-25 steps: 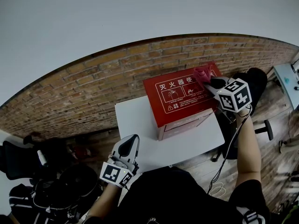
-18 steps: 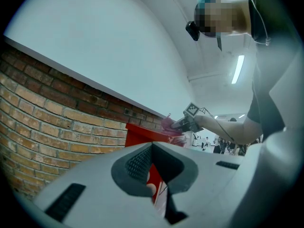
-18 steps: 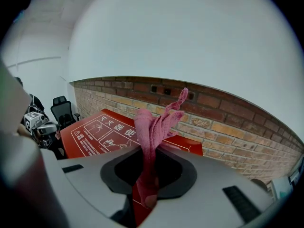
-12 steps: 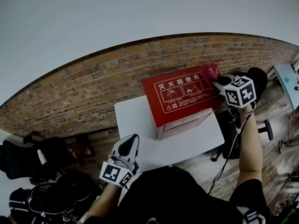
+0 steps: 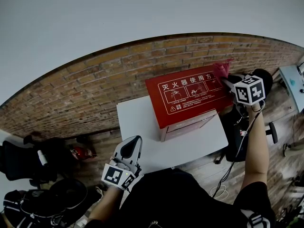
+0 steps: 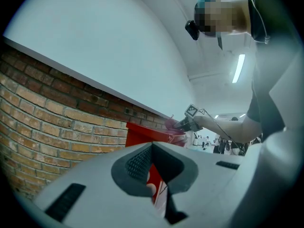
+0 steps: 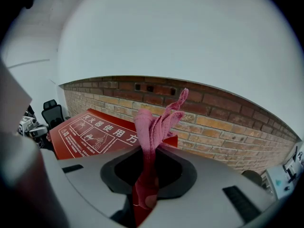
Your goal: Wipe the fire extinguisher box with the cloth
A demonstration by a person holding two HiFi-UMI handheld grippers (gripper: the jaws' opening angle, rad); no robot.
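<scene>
A red fire extinguisher box [image 5: 187, 99] with white print on its top stands on a white table [image 5: 142, 125] against a brick wall. My right gripper [image 5: 227, 81] is at the box's far right corner, shut on a pink cloth [image 5: 221, 69] that sticks up past the box edge. In the right gripper view the cloth [image 7: 153, 127] stands up between the jaws, with the box top [image 7: 90, 134] to the left. My left gripper [image 5: 129, 151] hangs near the table's front left, shut with nothing in it. The left gripper view shows the box [image 6: 147, 134] beyond the closed jaws.
The brick wall [image 5: 95, 87] runs behind the table. Black office chairs [image 5: 28, 160] and bags crowd the floor at the left. Another black chair [image 5: 259, 80] and a cable lie at the right, on a wooden floor.
My right gripper has slid the pink cloth rightward along the box top, from inside the right part to the far right corner. The left gripper has stayed put.
</scene>
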